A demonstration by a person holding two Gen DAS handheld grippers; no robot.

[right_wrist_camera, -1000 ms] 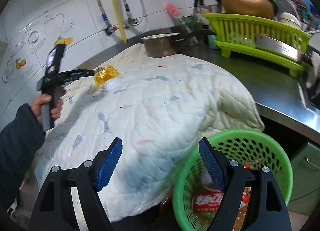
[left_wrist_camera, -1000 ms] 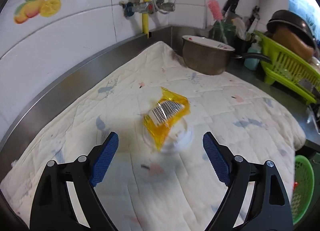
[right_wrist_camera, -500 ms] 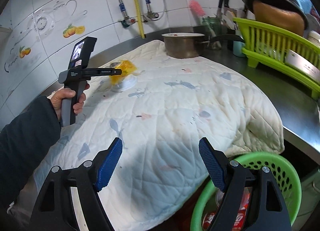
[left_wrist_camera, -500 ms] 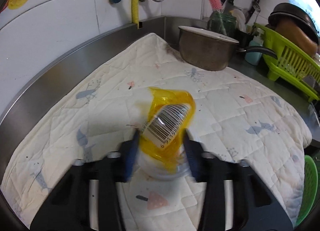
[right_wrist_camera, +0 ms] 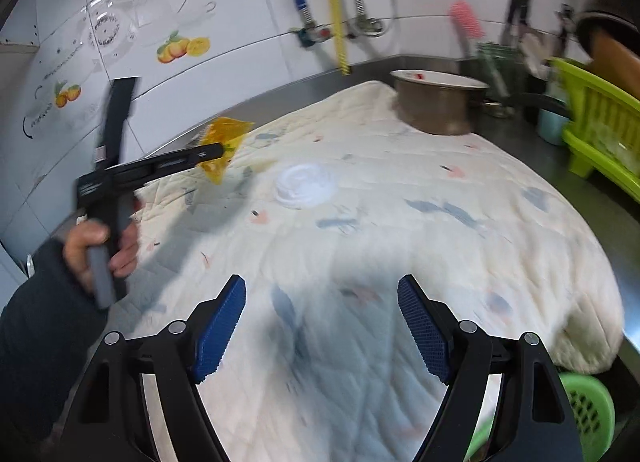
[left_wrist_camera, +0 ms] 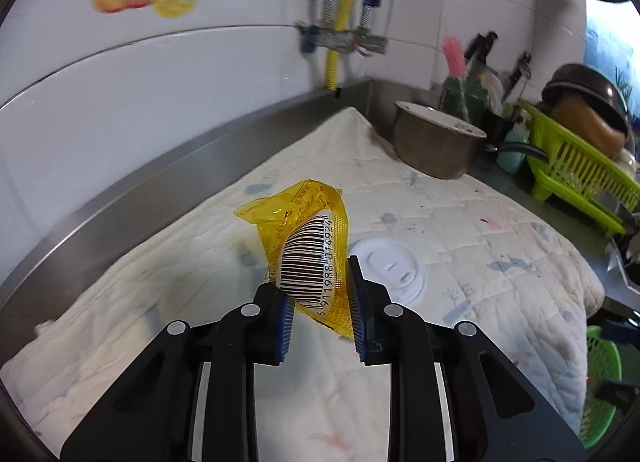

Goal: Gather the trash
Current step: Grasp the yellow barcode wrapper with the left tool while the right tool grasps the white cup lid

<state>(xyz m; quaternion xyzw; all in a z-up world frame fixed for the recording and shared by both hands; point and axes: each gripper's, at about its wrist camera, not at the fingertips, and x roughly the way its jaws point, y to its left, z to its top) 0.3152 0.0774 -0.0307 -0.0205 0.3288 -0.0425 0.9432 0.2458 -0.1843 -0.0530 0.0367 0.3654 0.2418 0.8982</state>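
Left gripper [left_wrist_camera: 320,316]: just closed, pinching a crumpled yellow wrapper [left_wrist_camera: 310,246] with a white barcode panel, lifted clear of the quilt [left_wrist_camera: 500,246] near the table's back edge. Just right of it, flat on the quilt, a white lid [left_wrist_camera: 390,264]. Right gripper [right_wrist_camera: 322,328]: spread, empty, over the quilt's front part. At the front right corner, a green basket [right_wrist_camera: 586,406].

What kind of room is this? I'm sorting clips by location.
Most likely a home kitchen: a steel counter along a tiled wall with water pipes, a metal pot, and a green dish rack holding cookware.
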